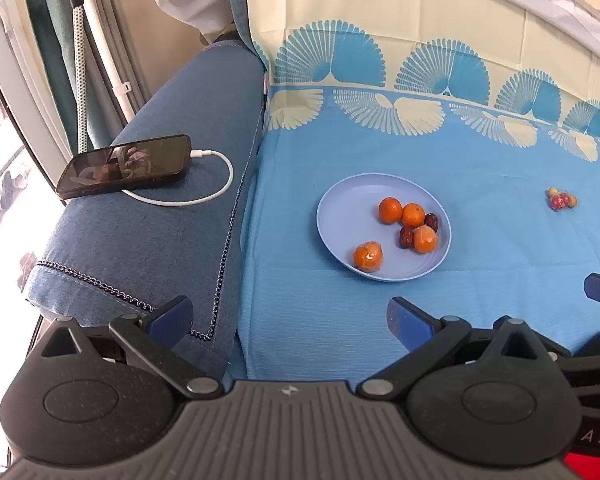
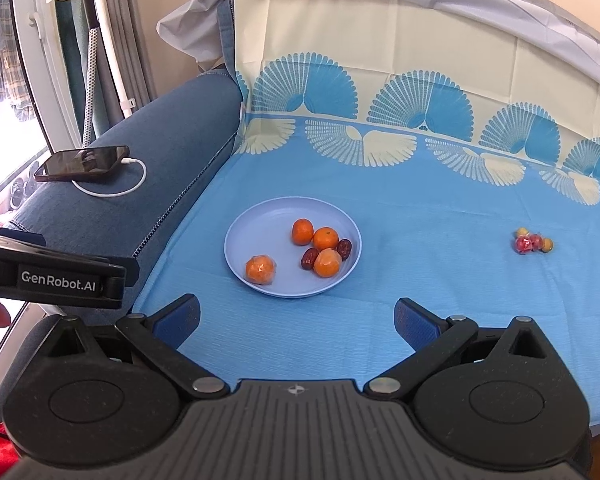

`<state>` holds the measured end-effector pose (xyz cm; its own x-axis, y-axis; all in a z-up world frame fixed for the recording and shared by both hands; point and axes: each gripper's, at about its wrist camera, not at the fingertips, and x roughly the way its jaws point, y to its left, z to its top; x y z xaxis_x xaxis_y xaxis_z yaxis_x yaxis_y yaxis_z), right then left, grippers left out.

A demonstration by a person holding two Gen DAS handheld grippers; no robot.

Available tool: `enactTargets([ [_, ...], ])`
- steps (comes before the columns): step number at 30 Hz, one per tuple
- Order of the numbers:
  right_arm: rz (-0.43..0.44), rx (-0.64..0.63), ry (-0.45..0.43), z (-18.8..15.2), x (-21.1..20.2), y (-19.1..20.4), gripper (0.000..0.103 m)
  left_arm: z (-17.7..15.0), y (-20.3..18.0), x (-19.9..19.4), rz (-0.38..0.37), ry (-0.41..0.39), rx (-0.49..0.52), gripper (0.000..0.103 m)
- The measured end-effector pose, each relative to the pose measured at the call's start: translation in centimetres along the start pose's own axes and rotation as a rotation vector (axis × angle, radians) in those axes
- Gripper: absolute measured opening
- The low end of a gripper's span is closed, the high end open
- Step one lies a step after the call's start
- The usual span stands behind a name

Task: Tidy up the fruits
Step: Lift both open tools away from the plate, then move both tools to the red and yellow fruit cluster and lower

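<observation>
Holding both the left tongs point(image 1: 290, 318) and right tongs point(image 2: 298, 320) spread wide and empty, short of the plate point(image 2: 256, 222). Resting in the plate: four oranges point(image 2: 326, 263) with two dates point(image 2: 309, 258). Lying well right of the plate, a small cluster, possibly wrapped candies point(image 2: 533, 241).

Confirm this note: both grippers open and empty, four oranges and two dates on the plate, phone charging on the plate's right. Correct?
One error: the phone lies on the sofa arm left of the plate, as the left wrist view shows. The rest holds: left gripper and right gripper open and empty, four oranges, two dates.
</observation>
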<state>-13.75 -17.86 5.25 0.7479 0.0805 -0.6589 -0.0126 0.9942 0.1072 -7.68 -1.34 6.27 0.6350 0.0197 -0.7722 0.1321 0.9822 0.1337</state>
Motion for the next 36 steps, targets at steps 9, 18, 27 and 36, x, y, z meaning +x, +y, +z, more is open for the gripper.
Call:
enactTargets([
  [9,-0.031,0.045,0.012,0.0,1.2,-1.6,0.102,1.1,-1.2,1.1,-0.012,0.017,0.029,0.103],
  [18,-0.184,0.219,-0.018,-0.3,3.2,-9.9,0.102,3.9,-5.5,3.7,-0.016,0.032,0.086,0.103],
  [27,-0.465,0.424,-0.078,-0.5,8.1,-24.2,0.102,7.8,-13.7,8.4,-0.115,0.074,0.154,0.103],
  [36,-0.544,0.542,-0.038,-1.1,15.3,-37.6,0.102,12.4,-27.8,15.7,-0.297,0.085,0.281,0.103],
])
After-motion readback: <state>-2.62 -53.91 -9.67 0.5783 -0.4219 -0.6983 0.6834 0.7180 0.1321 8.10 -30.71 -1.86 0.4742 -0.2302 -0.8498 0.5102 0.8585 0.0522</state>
